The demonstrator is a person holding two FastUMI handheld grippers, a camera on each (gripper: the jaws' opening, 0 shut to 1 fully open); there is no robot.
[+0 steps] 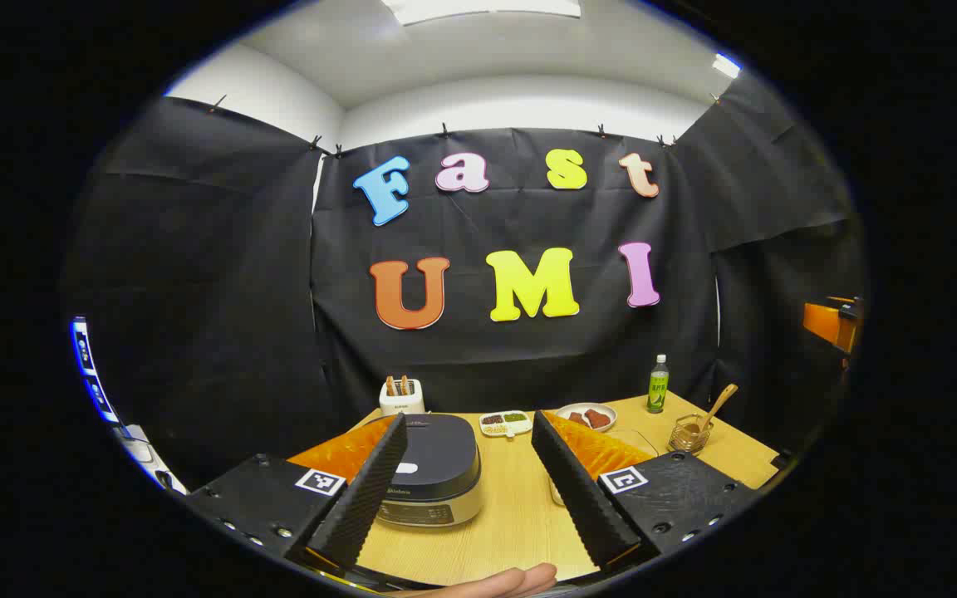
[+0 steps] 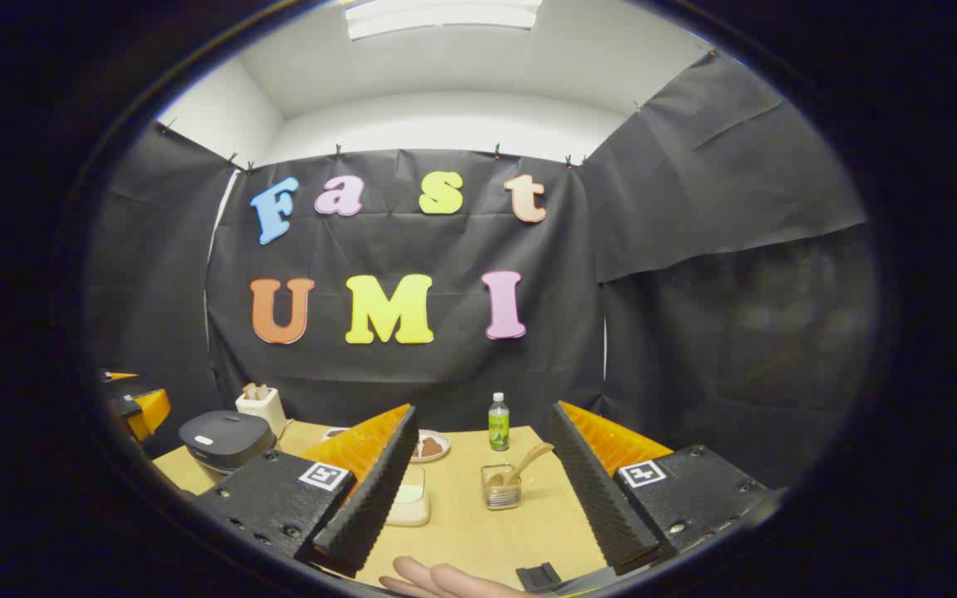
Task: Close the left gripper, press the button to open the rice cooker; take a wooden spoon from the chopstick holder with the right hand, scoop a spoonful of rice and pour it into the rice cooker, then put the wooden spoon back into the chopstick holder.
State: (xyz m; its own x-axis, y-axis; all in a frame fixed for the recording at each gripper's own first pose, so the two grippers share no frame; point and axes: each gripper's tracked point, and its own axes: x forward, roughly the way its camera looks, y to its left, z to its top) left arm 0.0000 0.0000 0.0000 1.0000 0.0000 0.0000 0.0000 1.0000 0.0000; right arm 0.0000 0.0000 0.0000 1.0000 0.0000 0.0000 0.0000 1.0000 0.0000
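Observation:
The rice cooker (image 1: 433, 473) has a dark lid, which is down, and a silver body; it sits on the wooden table just beyond my left gripper (image 1: 470, 444), whose fingers stand open. It also shows at the far left as rice cooker (image 2: 225, 440). A wooden spoon (image 2: 520, 465) leans in the clear chopstick holder (image 2: 501, 488), straight ahead of my open right gripper (image 2: 483, 436). The same spoon (image 1: 715, 407) and holder (image 1: 689, 434) appear at the right. A white container (image 2: 408, 505) sits partly behind the right gripper's left finger; I cannot see what it holds.
A green bottle (image 2: 498, 423) stands at the table's back edge. A plate of reddish food (image 1: 586, 417), a divided dish (image 1: 505, 423) and a white toaster (image 1: 402, 397) line the back. A hand (image 2: 437, 580) shows at the bottom. The other gripper (image 2: 134, 407) shows at the far left.

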